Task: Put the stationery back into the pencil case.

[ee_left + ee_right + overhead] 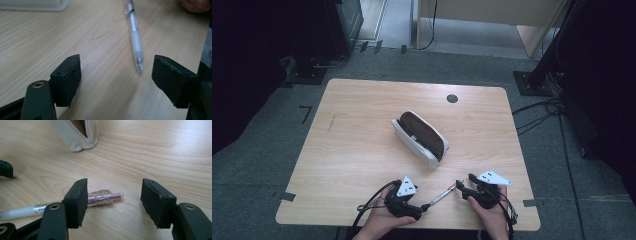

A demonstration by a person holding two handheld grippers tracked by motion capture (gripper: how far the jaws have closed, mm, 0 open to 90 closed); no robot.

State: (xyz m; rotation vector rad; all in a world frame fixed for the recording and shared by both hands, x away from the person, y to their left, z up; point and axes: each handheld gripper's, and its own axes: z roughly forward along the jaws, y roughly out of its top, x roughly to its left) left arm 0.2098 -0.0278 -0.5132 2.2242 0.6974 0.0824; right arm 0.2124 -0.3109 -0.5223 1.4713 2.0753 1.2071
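We start with the pen [442, 195], which lies flat on the tabletop [362, 150] near its front edge, between the two hand-held grippers and slanting from lower left to upper right in the high view. Its barrel is clear plastic with a frosted white grip sleeve and a metal tip [139, 65]; the far end carries a pinkish clip and plunger [103, 196]. We judge it light, stiff and smooth, so it may roll or skid when pushed sideways. The rubbery sleeve looks like the surest place to take hold, square across the barrel; the clip end is thinner and likelier to twist out.

The left hand-held gripper [116, 75] stands at the tip end with its jaws partly apart, the tip lying between them toward the right jaw and no pad pressing on it. The right hand-held gripper [113, 203] sits at the clip end, its jaws about half apart; the clip lies just beside the left jaw, and we cannot see a pad clamping it. So neither has hold of the pen.

Farther toward the middle of the tabletop lies a pencil case [421, 138], pale fabric outside and brown within, its mouth open. A small dark round cap [452, 98] sits near the far edge.

We can read no brand, label or writing on the pen or the case.
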